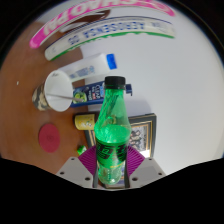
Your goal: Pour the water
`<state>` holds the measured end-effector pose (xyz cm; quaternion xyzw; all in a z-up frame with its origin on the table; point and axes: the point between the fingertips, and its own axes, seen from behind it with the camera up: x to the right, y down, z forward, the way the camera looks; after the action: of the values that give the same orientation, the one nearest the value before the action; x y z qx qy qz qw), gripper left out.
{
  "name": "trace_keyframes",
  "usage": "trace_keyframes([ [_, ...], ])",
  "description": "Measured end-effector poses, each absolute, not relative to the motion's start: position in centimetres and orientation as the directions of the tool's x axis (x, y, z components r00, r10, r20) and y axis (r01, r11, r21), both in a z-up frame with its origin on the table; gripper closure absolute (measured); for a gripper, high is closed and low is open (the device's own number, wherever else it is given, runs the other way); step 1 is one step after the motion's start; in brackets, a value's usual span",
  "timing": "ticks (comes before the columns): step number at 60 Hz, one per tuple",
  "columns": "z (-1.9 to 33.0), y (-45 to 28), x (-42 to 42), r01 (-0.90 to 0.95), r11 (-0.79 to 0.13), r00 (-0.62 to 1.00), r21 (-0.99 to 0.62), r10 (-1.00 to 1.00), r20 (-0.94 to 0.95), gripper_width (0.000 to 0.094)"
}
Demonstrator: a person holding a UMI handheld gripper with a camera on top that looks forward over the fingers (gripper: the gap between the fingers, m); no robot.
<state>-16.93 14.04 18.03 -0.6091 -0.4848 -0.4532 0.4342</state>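
A green plastic bottle (pixel 111 128) with a black cap stands upright between my fingers. My gripper (pixel 111 165) is shut on the bottle's lower body, with the magenta pads (pixel 88 160) pressing on both sides. A clear empty plastic cup (pixel 55 90) with a white rim stands on the light table, beyond the fingers and to the left of the bottle. The bottle's base is hidden by the gripper.
A pink round lid (pixel 46 135) lies left of the fingers. A small blue packet (pixel 93 93) and a yellow-black item (pixel 86 121) lie near the bottle. A framed card (pixel 139 132) lies behind the bottle. Printed boxes (pixel 110 28) lie at the far side of the table.
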Motion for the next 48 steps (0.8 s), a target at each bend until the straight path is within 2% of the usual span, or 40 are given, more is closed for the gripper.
trace_keyframes([
  [5,18.4,13.5,-17.9,0.922,-0.161,0.38,-0.351,0.217,0.899,0.0581],
  [11,18.5,12.8,-19.5,0.765,-0.171,0.643,-0.621,0.248,0.724,0.0582],
  [19,16.6,12.5,-21.0,0.505,-0.231,0.852,-0.831,0.285,0.439,0.058],
  [34,11.2,13.4,-21.6,0.156,-0.346,0.962,-0.925,0.264,0.064,0.0579],
  [45,8.3,14.0,-20.8,0.074,-0.382,0.975,-0.921,0.22,-0.013,0.0565],
  [48,8.5,14.0,-20.7,0.069,-0.355,0.975,-0.932,0.222,-0.012,0.0562],
])
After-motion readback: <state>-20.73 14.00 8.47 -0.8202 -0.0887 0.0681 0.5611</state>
